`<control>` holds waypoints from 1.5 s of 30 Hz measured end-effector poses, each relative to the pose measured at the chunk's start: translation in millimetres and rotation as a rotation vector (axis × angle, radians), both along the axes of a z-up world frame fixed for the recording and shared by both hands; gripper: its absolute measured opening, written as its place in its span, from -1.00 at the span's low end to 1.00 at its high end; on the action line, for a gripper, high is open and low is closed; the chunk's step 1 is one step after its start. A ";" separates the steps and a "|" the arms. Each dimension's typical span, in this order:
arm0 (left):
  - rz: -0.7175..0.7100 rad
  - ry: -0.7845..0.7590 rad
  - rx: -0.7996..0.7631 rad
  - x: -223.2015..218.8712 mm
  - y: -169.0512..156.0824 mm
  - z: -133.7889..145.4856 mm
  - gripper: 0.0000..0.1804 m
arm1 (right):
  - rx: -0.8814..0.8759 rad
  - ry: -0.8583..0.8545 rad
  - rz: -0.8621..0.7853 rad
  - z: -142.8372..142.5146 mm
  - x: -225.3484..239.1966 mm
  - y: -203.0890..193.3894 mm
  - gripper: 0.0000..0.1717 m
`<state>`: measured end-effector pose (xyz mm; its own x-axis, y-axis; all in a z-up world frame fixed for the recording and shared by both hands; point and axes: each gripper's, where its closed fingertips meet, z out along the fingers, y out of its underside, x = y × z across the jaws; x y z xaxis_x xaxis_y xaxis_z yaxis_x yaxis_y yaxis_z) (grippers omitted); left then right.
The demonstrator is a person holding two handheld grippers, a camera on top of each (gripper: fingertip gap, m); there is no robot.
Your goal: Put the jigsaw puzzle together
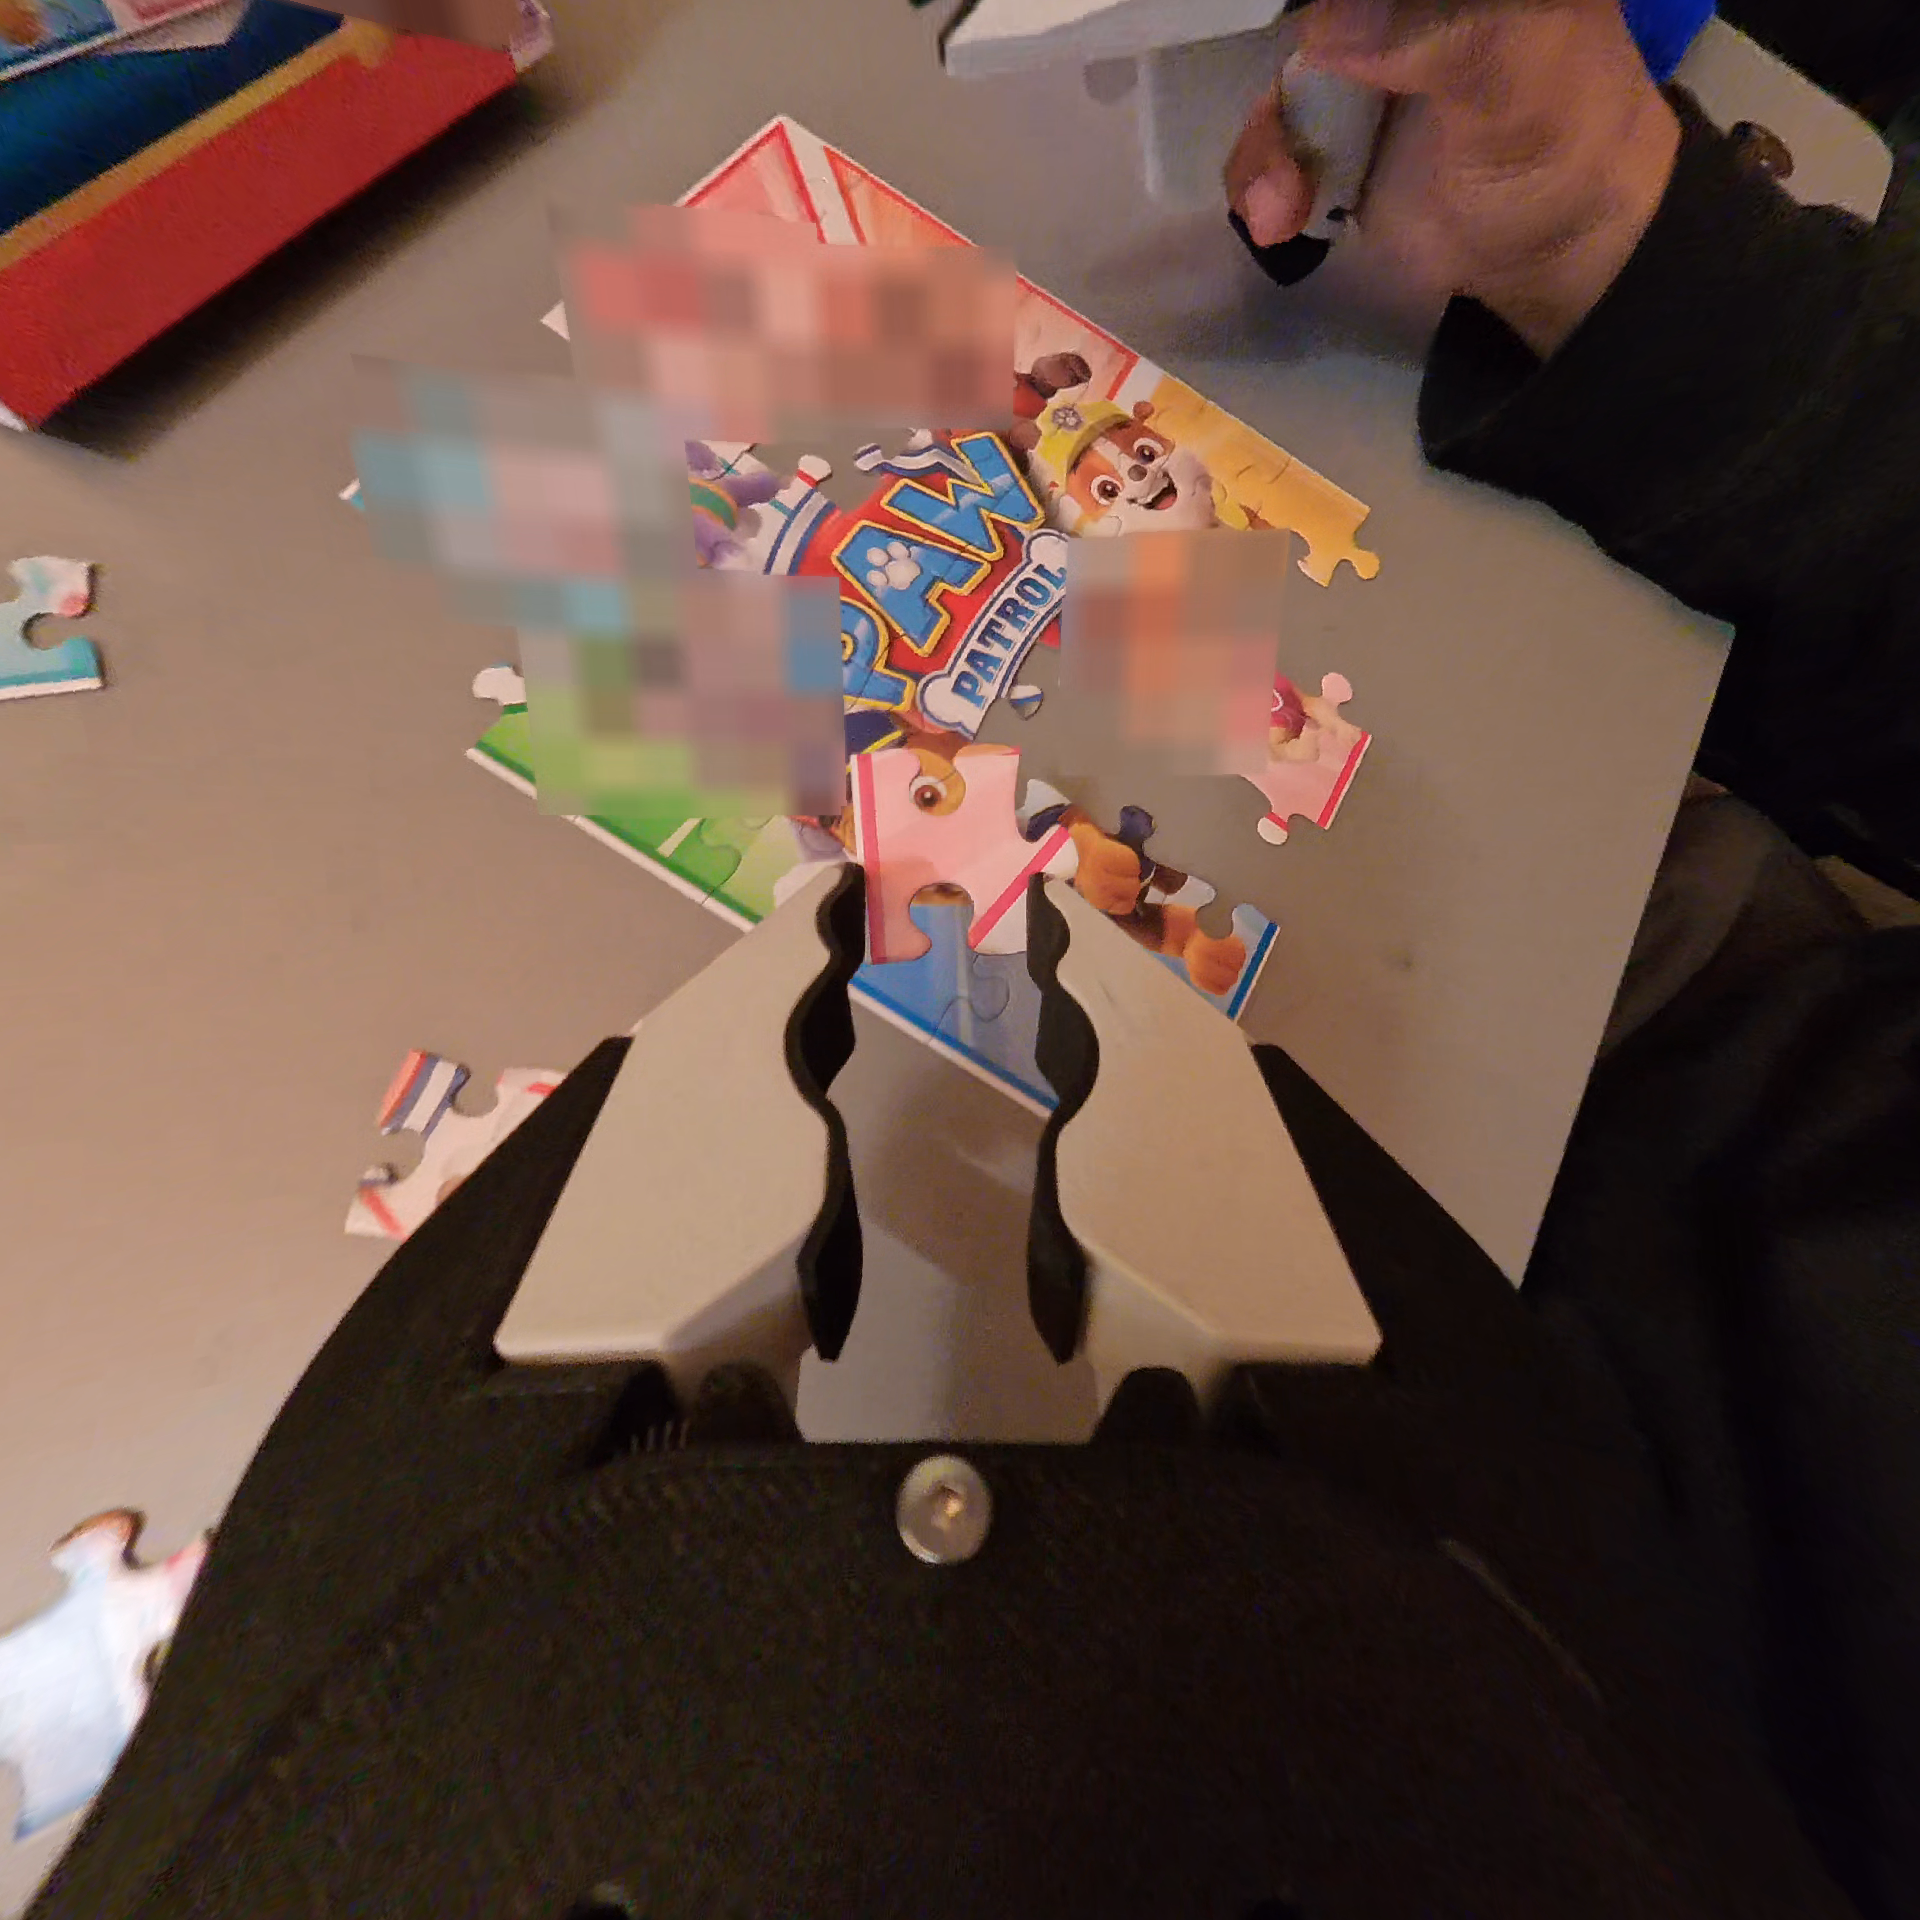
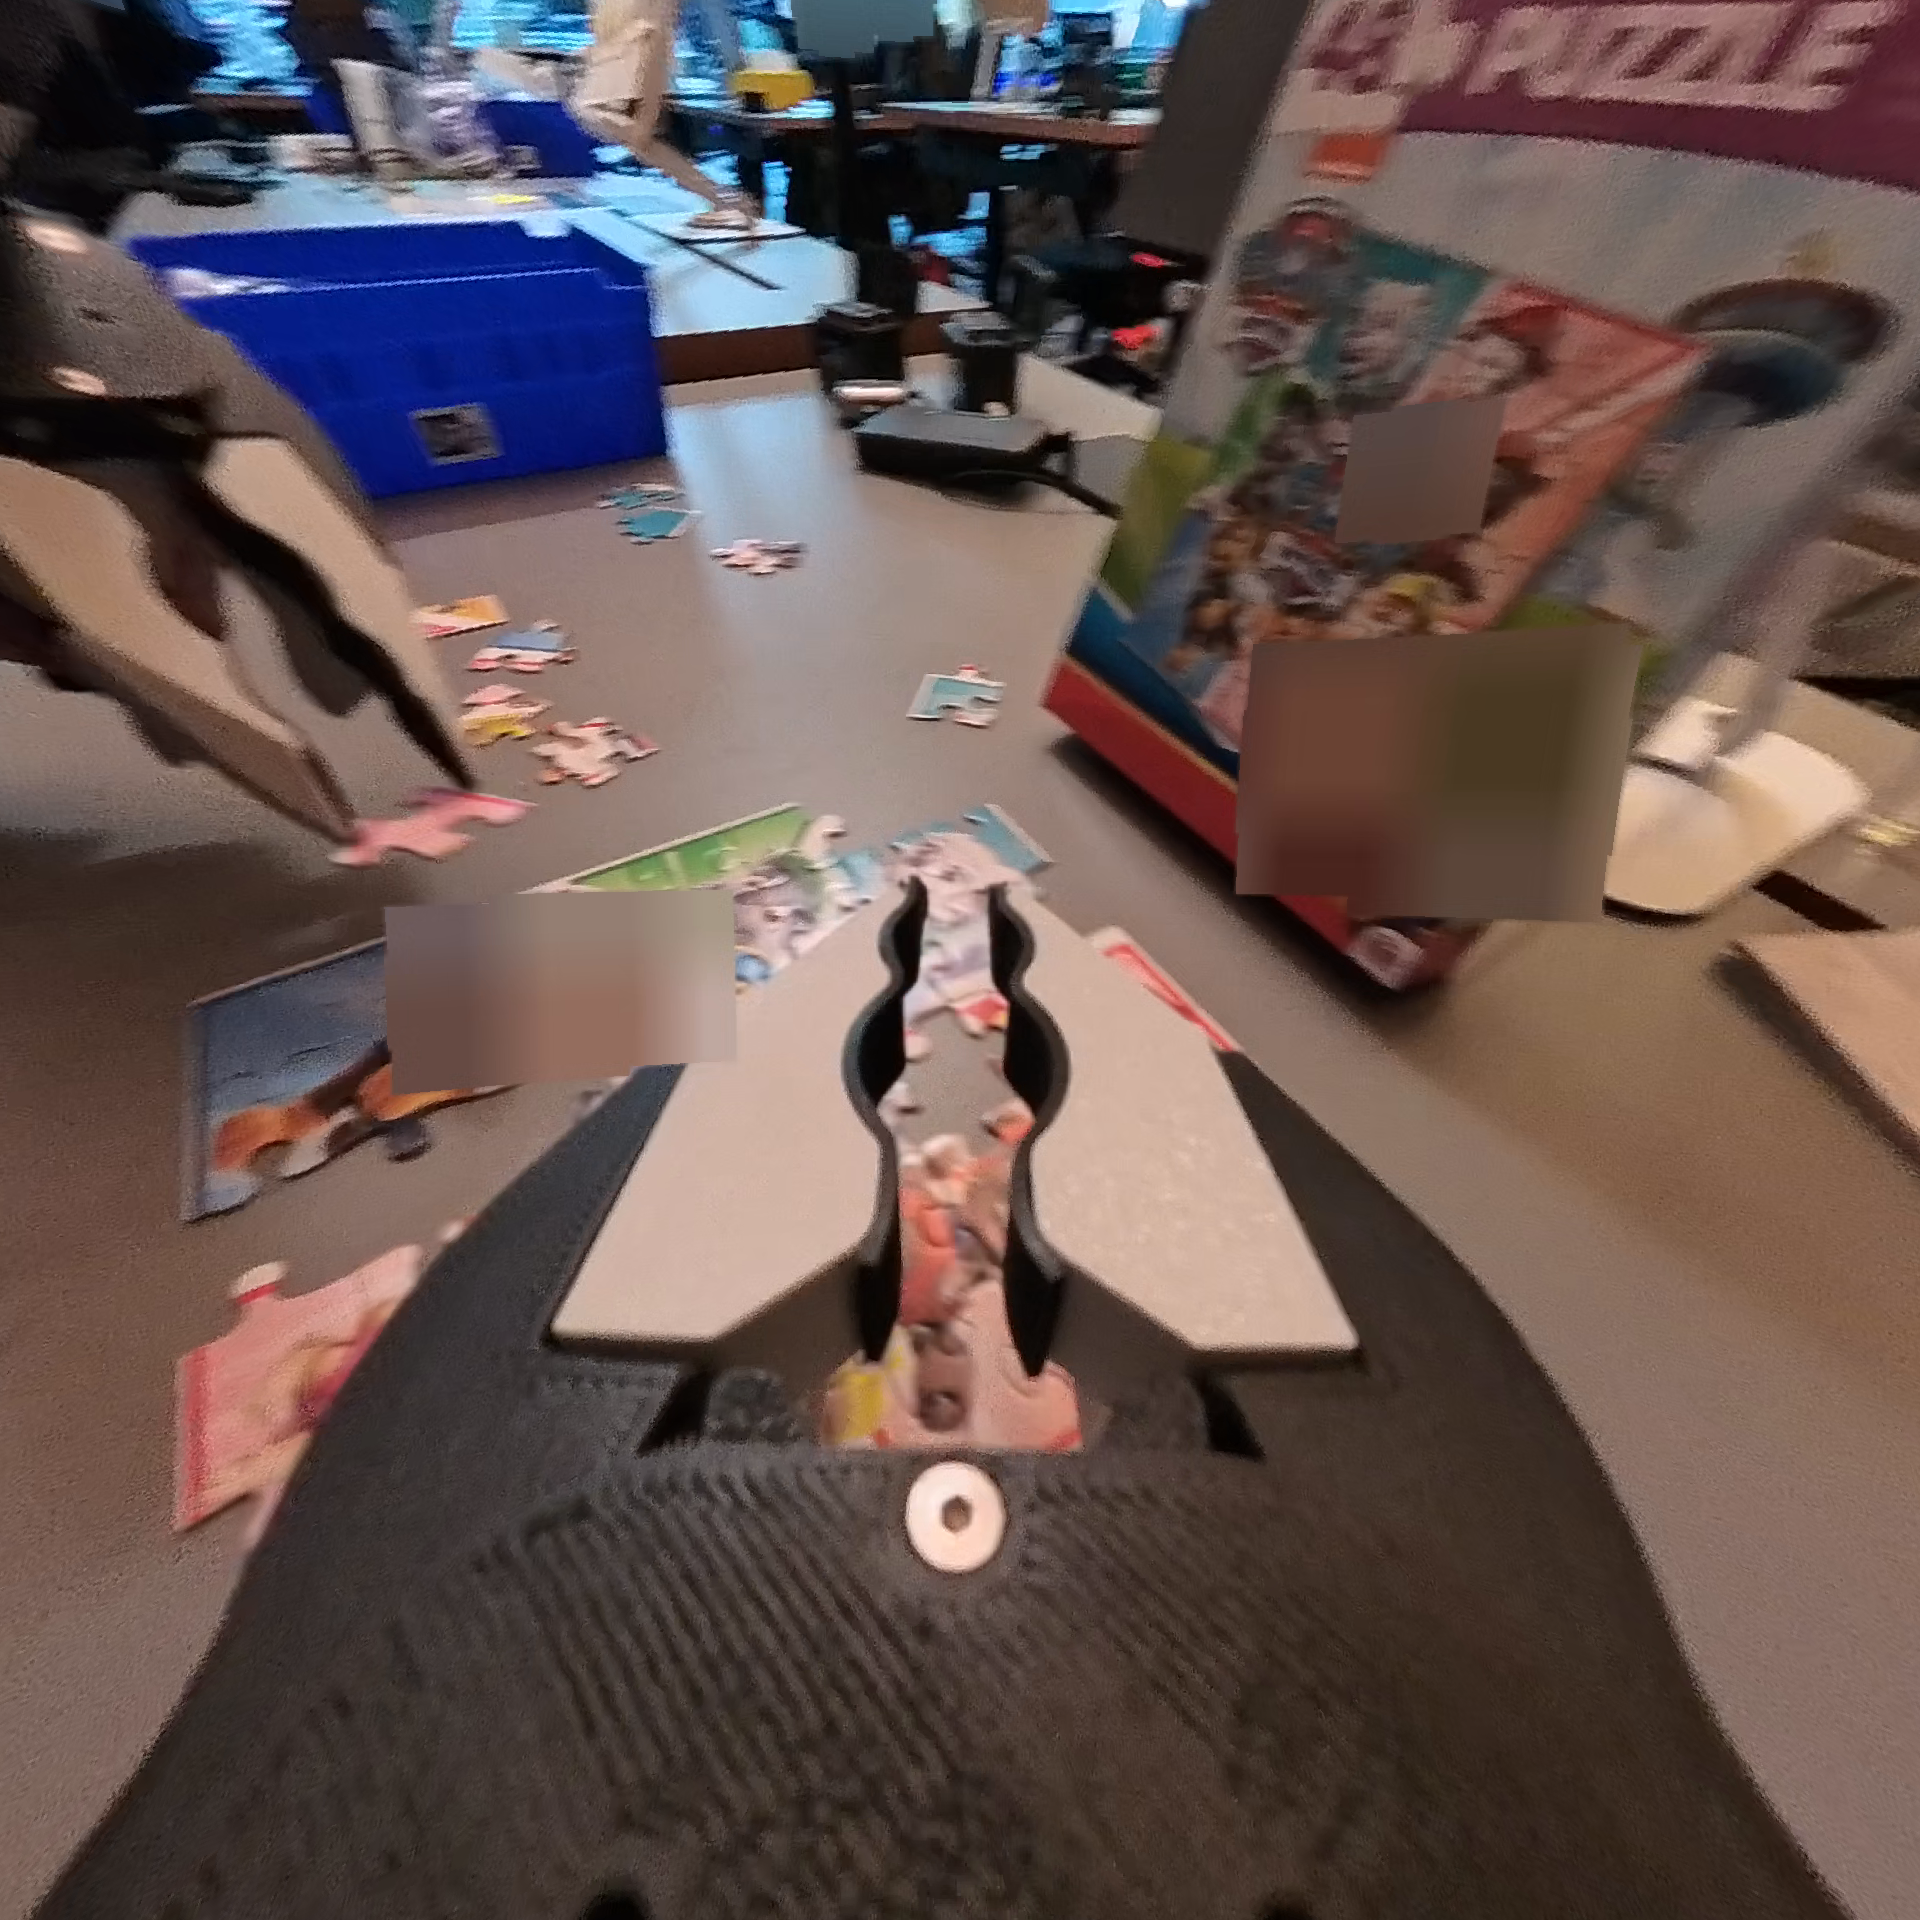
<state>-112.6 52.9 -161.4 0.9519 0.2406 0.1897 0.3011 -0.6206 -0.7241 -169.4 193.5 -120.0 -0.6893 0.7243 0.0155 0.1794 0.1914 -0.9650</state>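
My left gripper (image 1: 945, 894) is shut on a pink jigsaw piece (image 1: 956, 831) with red stripes, its pads pressing the piece's lower edges. It holds the piece just above the near edge of a partly assembled cartoon jigsaw (image 1: 935, 540) on the grey table (image 1: 260, 883). The right wrist view shows the same gripper (image 2: 405, 805) at the left with the pink piece (image 2: 436, 826) at its tips. My right gripper (image 2: 951, 904) hovers low over the jigsaw (image 2: 717, 847) with its jaws slightly apart and nothing between them.
A red and blue puzzle box (image 1: 208, 208) lies at the far left; it also shows in the right wrist view (image 2: 1403, 468). Loose pieces (image 1: 52, 623) (image 1: 447, 1132) (image 2: 582, 748) lie scattered. A blue crate (image 2: 416, 343) stands behind. A hand (image 1: 1455, 156) holds the other gripper.
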 end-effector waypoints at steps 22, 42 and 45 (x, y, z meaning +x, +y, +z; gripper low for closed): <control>0.184 0.156 -0.080 -39.7 13.5 -31.6 -0.71 | 0.068 -0.095 0.166 -13.8 24.1 -58.7 -0.84; 0.177 0.036 -0.105 -50.4 33.0 -40.2 -1.00 | 0.049 -0.058 0.065 -8.4 9.5 -31.0 -0.87; 0.190 0.050 -0.122 -53.9 28.8 -40.8 -1.00 | 0.054 -0.058 0.066 -9.0 9.7 -31.6 -0.87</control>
